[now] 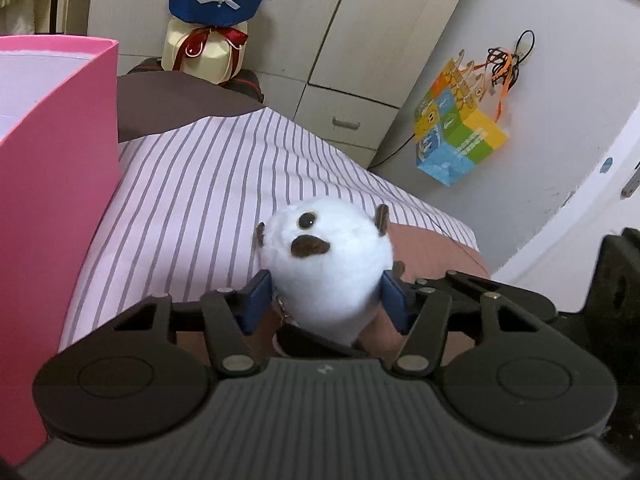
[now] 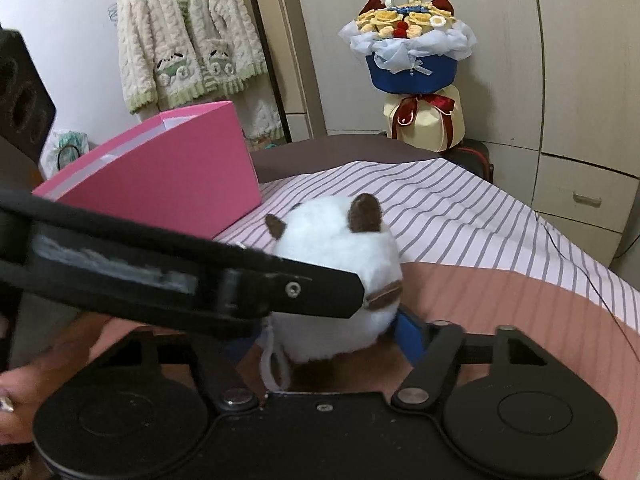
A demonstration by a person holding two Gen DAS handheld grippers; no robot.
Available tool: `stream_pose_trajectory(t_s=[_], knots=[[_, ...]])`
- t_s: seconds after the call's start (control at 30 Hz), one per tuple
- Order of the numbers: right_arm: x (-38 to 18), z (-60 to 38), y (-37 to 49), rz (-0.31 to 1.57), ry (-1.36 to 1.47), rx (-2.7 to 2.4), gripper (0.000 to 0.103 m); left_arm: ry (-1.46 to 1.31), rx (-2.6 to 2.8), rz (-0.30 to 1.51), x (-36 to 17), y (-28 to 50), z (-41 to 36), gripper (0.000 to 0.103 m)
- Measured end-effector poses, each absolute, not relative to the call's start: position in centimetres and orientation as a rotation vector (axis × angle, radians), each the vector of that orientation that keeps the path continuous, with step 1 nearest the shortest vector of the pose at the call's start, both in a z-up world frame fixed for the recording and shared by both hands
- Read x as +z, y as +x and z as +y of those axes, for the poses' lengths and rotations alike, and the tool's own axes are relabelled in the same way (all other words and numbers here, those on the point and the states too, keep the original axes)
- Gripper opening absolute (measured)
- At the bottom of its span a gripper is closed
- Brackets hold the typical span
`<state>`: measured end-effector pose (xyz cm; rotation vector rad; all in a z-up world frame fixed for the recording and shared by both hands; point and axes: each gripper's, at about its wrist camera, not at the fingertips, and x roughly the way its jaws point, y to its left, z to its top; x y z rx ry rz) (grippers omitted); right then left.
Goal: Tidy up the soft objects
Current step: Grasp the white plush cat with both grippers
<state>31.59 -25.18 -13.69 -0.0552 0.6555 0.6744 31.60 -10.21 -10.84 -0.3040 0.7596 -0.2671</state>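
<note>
White plush toy [image 1: 326,268] pinched between the blue pads of the left gripper [image 1: 326,300]; the right gripper [image 2: 332,336] flanks the same toy, contact uncertain. Pink box [image 1: 52,200], left of the jaws, awaits it: transfer still outstanding

Pink box [image 1: 56,184] cut off by left edge of left wrist view. In right wrist view, left claw's arm [image 2: 192,276] crosses frame, hiding plush toy [image 2: 340,248] face and right claw's left finger. Hand [image 2: 24,384] cropped, lower left.
</note>
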Motion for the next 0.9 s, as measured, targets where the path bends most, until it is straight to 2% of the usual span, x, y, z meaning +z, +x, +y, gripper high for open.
stream_pose_trajectory(t_s=[0.17,0.9], knots=[[-13.3,-25.0,30.0,0.614,-0.060,0.613,0.061,-0.282,-0.288,0.742,-10.5,30.4,-10.4,0.055],[-11.3,-22.3,17.7,0.449,-0.129,0.428,0.063,-0.235,-0.384,0.632,-8.0,20.1,-9.6,0.055]])
